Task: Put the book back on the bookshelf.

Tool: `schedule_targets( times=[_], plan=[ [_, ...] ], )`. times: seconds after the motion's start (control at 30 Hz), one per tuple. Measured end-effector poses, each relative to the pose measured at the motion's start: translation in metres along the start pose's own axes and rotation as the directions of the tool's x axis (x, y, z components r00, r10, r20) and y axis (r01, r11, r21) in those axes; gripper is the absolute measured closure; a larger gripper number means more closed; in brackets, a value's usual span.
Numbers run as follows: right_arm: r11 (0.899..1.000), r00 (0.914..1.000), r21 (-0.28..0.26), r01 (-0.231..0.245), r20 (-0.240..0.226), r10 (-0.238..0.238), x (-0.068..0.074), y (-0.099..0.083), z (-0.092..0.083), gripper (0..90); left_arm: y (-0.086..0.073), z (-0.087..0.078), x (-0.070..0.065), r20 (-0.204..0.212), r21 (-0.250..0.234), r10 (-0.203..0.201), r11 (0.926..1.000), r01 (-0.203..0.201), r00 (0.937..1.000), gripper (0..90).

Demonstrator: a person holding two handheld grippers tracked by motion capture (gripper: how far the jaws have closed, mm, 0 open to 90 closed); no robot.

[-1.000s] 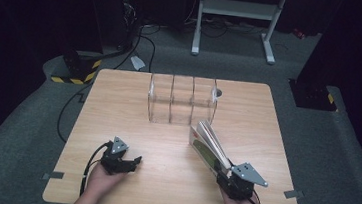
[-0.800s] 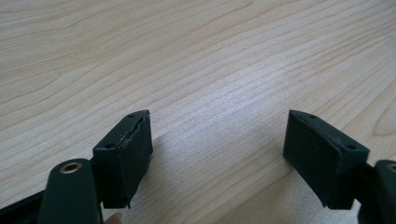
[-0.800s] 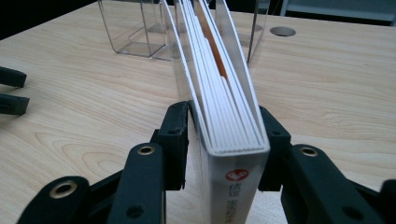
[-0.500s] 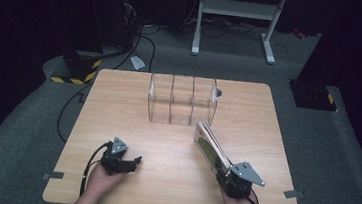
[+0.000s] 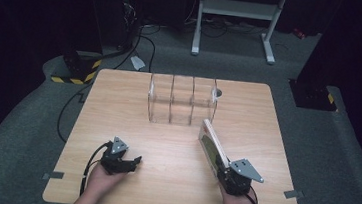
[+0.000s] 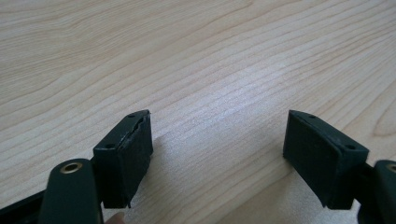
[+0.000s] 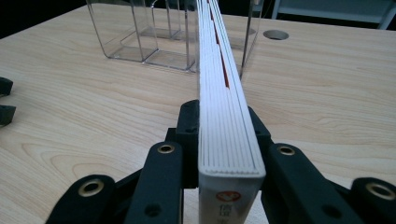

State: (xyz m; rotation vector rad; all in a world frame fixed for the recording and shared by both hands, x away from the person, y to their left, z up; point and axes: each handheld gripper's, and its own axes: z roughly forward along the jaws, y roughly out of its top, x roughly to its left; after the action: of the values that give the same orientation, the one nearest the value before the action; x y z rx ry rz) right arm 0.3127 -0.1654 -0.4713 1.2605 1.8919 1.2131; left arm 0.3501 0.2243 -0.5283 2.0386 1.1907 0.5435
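Both hands are rested low at the near edge of the bench. The right tongs are clamped on a book, held on edge just before the clear organizer; their jaws have just been closing, and the book, earlier splayed, is now pressed flat. The left tongs are held wide, with bare wood between the pads. The page edges are resolved in the right gripper view.

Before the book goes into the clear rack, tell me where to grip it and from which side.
Grip the book across its thickness at the near end, coming from the person's edge of the table. It stands on edge, thin and long, pointing at the clear rack, so both flat covers are free. The right gripper already clamps it there; the left gripper sits open.
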Motion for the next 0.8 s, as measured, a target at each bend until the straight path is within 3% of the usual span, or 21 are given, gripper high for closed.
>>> schedule_targets(
  times=[0.33, 0.63, 0.8],
  plan=[
    [1.000, 0.9994, 0.001, -0.020, 0.027, 0.020, 0.003, 0.008, 0.001, 75.6, 0.000, 0.000, 0.001, 0.002, -0.001, 0.000, 1.0000, 0.000, 1.0000, 24.4],
    [0.999, 0.9994, -0.036, -0.015, 0.029, 0.016, 0.005, 0.040, -0.005, 75.6, 0.000, 0.000, 0.001, 0.001, -0.001, 0.000, 1.0000, 0.000, 1.0000, 24.5],
    [0.999, 0.9991, -0.048, -0.013, 0.040, 0.015, 0.005, 0.051, 0.001, 75.6, 0.000, 0.000, 0.001, 0.001, -0.001, 0.000, 1.0000, 0.000, 1.0000, 24.5]
  ],
)
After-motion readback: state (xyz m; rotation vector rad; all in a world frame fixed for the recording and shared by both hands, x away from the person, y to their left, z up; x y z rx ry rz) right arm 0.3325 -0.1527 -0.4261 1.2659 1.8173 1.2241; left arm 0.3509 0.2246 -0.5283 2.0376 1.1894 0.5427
